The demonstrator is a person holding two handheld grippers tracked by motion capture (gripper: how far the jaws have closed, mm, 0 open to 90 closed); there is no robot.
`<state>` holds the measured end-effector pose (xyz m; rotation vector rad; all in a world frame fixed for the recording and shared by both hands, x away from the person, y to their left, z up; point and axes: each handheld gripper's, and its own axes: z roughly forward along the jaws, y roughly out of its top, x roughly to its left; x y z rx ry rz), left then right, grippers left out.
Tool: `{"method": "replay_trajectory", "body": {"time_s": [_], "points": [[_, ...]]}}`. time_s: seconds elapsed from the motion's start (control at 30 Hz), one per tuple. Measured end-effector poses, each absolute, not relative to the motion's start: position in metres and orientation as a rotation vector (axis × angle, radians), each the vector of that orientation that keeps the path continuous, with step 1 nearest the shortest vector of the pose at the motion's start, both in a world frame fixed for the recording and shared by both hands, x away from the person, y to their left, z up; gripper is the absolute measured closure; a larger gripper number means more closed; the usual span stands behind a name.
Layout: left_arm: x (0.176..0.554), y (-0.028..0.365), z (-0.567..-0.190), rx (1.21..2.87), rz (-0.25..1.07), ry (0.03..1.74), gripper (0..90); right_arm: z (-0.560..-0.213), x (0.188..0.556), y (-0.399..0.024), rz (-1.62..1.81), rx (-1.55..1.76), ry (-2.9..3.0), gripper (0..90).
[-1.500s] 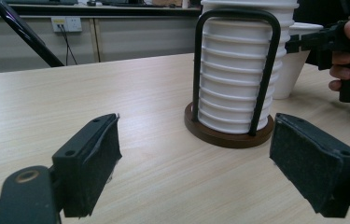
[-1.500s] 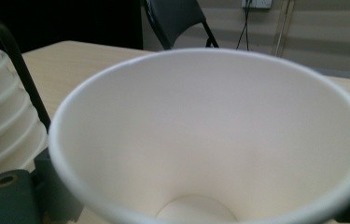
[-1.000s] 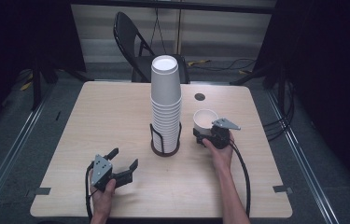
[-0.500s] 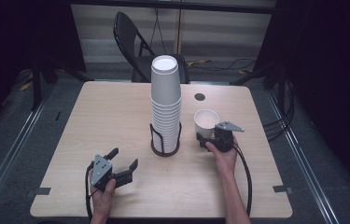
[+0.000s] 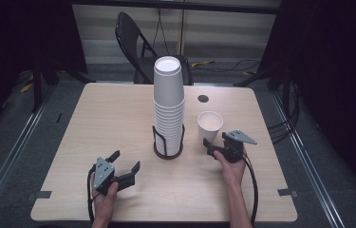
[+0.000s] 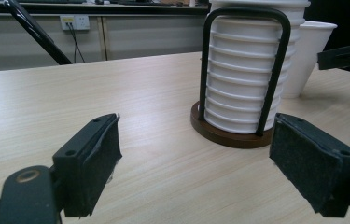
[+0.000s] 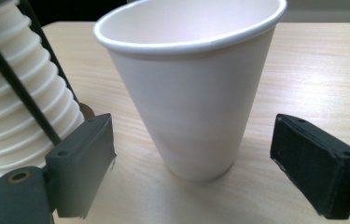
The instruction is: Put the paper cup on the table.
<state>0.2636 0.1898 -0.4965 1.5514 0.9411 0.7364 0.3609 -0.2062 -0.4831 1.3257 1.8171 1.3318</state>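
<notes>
I see my right hand-held gripper [image 7: 196, 154] spread wide, just short of the upright paper cup [image 7: 189, 84], while my left hand-held gripper [image 5: 123, 166] rests agape on the bench [image 5: 95, 118].

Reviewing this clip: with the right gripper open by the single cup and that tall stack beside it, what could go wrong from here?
1. The loose cup stands free on the table between the open jaws of the right gripper; a careless nudge could tip it, as it looks light.
2. The tall cup stack rises far above its wire holder, close beside the cup; a sideways bump might topple it.
</notes>
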Motion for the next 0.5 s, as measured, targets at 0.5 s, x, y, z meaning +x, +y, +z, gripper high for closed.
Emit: {"method": "replay_trajectory", "body": {"time_s": [0.5], "points": [[0.262, 0.190, -0.496, 1.558, 0.712, 0.965, 16.4, -0.477, 0.319, -0.193, 1.390, 1.244, 1.765, 13.1]]}}
